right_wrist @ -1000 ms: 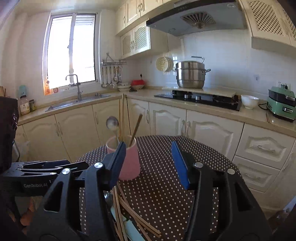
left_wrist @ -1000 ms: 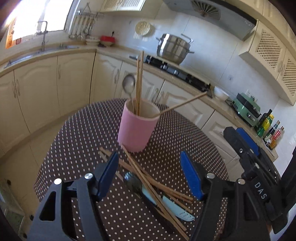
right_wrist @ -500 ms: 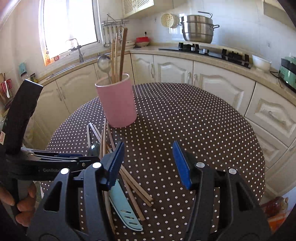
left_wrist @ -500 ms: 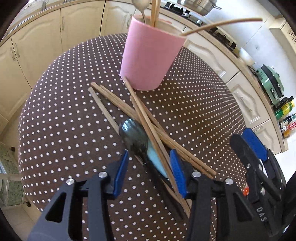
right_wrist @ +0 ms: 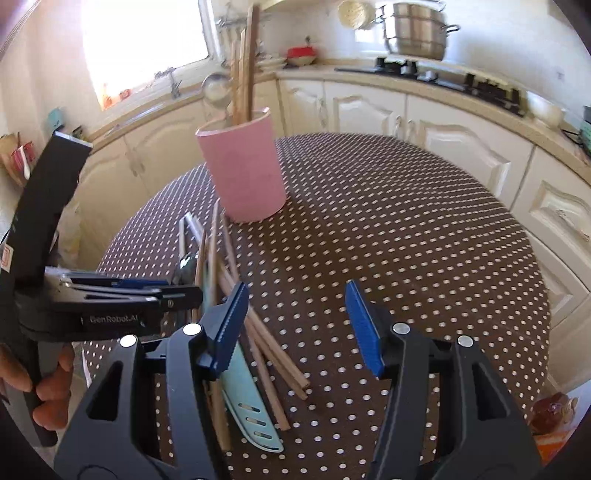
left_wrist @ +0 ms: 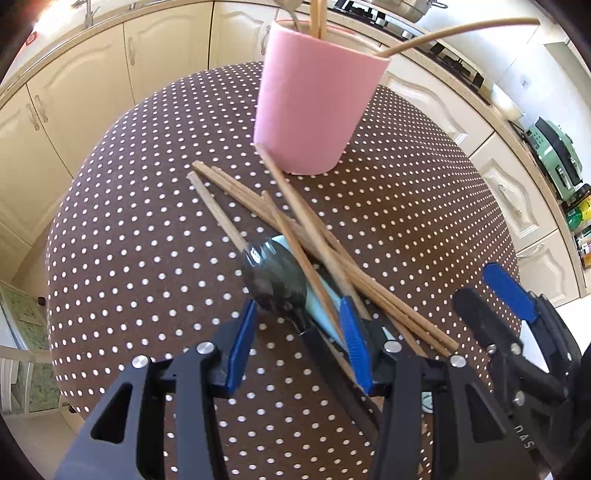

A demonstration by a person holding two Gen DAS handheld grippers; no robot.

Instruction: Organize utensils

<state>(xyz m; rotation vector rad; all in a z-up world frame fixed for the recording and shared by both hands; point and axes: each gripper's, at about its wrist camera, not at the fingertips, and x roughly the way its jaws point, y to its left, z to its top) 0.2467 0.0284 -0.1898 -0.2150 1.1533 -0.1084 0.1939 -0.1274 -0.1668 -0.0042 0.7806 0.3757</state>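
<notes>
Left wrist view: left gripper [left_wrist: 299, 341] has its jaws apart, straddling the spoon [left_wrist: 275, 282] and light-blue knife [right_wrist: 245, 391] under crossed chopsticks [left_wrist: 295, 229] on the dotted counter [left_wrist: 129, 240]. Right gripper [right_wrist: 293, 328] hovers released. Beyond stands the pink cup [left_wrist: 314, 103].

Home kitchen — cream cabinets [right_wrist: 369, 110] beneath a counter [right_wrist: 424, 83], hob [right_wrist: 443, 75] bearing a steel stockpot [right_wrist: 415, 31], sink tap [right_wrist: 173, 83] under the window [right_wrist: 147, 40].
</notes>
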